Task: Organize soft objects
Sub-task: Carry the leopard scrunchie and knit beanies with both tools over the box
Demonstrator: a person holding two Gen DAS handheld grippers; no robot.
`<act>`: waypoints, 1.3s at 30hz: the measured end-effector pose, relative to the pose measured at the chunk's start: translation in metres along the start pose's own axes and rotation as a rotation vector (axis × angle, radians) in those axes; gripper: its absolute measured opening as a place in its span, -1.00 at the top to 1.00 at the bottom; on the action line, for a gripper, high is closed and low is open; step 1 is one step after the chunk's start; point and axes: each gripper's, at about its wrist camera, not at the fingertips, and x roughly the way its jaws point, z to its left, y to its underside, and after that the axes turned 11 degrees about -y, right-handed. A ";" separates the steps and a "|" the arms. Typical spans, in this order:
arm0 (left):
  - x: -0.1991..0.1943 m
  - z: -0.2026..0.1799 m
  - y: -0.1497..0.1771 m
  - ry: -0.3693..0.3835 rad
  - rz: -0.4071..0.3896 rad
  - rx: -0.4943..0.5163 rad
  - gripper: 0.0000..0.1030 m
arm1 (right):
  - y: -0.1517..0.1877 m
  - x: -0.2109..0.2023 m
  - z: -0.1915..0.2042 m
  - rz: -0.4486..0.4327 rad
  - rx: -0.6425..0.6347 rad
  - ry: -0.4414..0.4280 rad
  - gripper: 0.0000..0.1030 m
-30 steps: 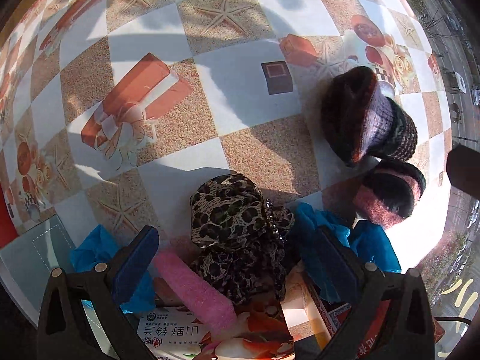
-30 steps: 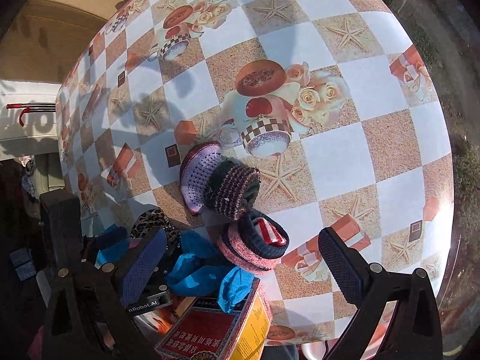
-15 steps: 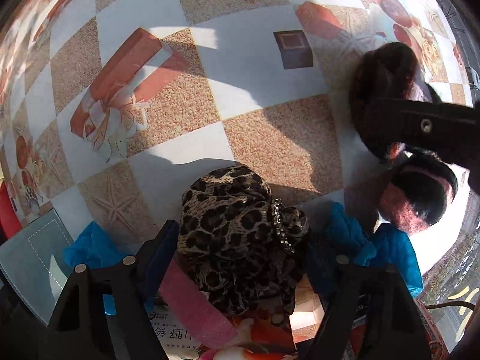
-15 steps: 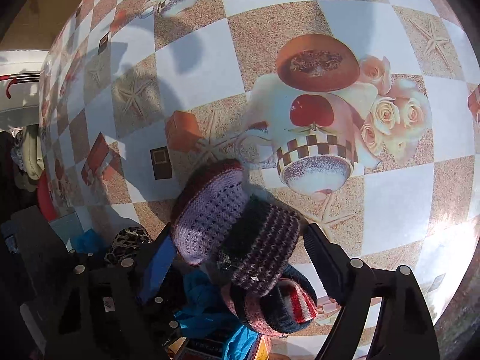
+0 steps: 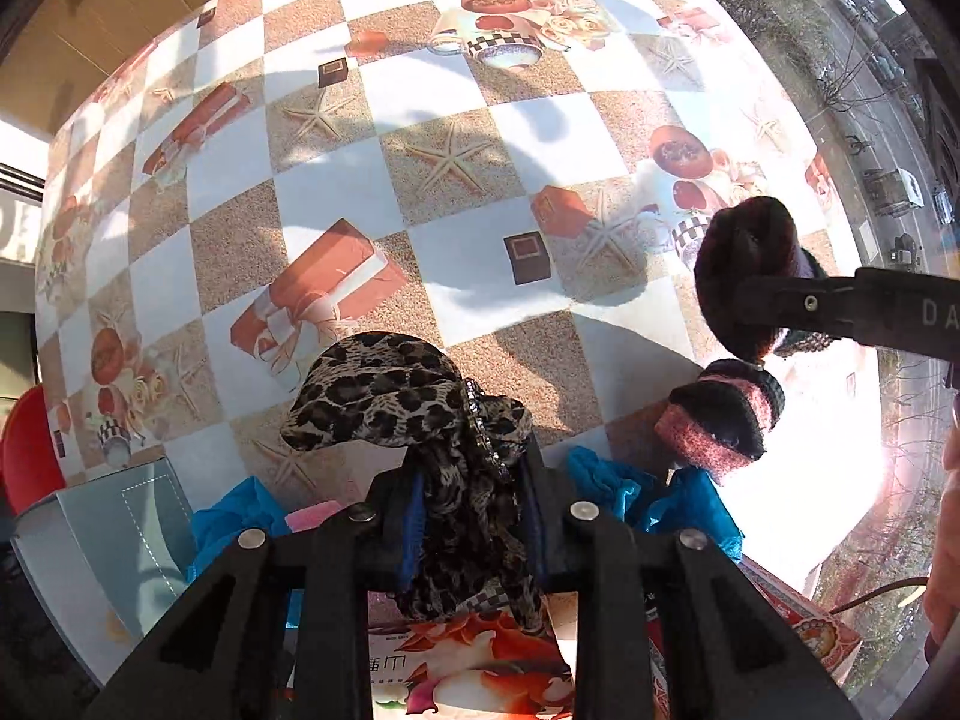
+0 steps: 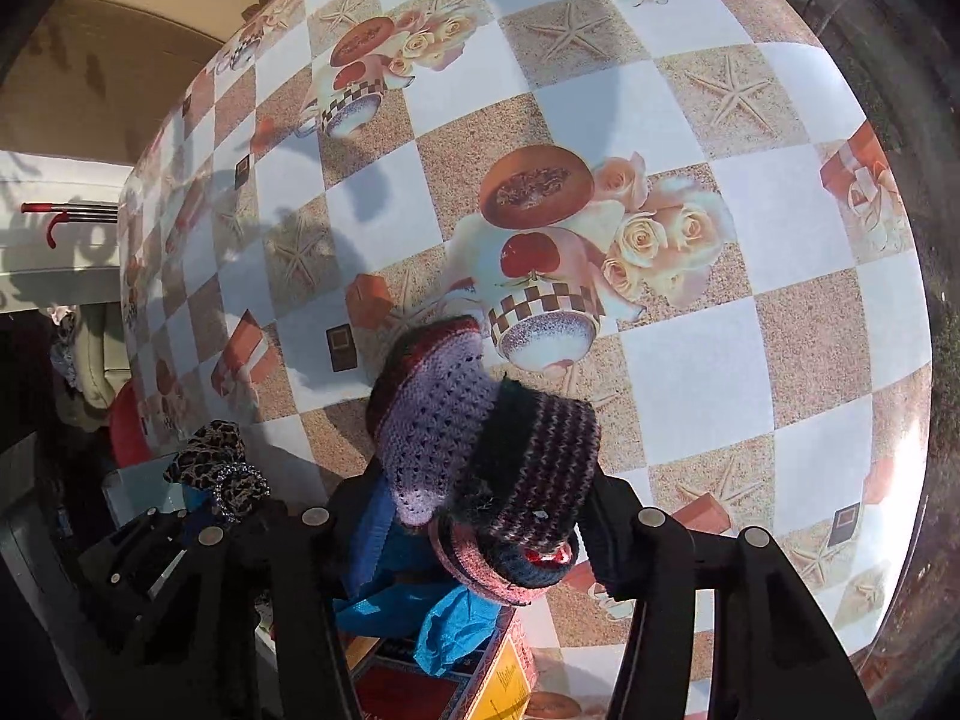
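Note:
My left gripper point(image 5: 471, 474) points down with its jaws closing on a leopard-print cloth point(image 5: 384, 396), which is pinched between the blue pads and hangs off the table. In the right wrist view, my right gripper point(image 6: 483, 498) has its jaws closing on a purple and dark striped knitted hat point(image 6: 456, 420), and both pads press its sides. The left wrist view shows this hat point(image 5: 744, 252) at the right with a finger point(image 5: 840, 306) across it. A pink and black knitted hat point(image 5: 720, 414) lies just below. Blue cloth point(image 5: 654, 498) lies bunched beside it.
The table point(image 6: 690, 360) wears a checked cloth with starfish and cup prints. At its near edge are a printed carton point(image 5: 474, 672), a red and yellow box point(image 6: 432, 678) and a grey-blue box point(image 5: 120, 534). A red seat point(image 5: 24, 450) stands at the left.
Both grippers have gone from wide open to closed. The left has pinched the leopard cloth and risen with it. The right has dropped over the purple hat, gripped it and drawn back.

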 end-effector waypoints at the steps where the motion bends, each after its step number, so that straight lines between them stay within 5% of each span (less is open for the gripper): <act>1: -0.008 0.002 0.002 0.001 -0.022 0.000 0.43 | 0.003 -0.009 -0.002 -0.017 0.004 -0.004 -0.09; 9: -0.067 0.018 0.027 0.019 -0.143 0.006 0.43 | 0.037 -0.059 0.012 -0.110 -0.011 -0.043 -0.09; 18: -0.107 0.037 0.091 0.020 -0.238 0.013 0.43 | 0.093 -0.079 0.082 -0.137 -0.104 -0.104 -0.09; 39: -0.101 0.169 0.227 -0.063 -0.221 -0.158 0.43 | 0.198 0.007 0.242 -0.009 -0.356 -0.066 -0.09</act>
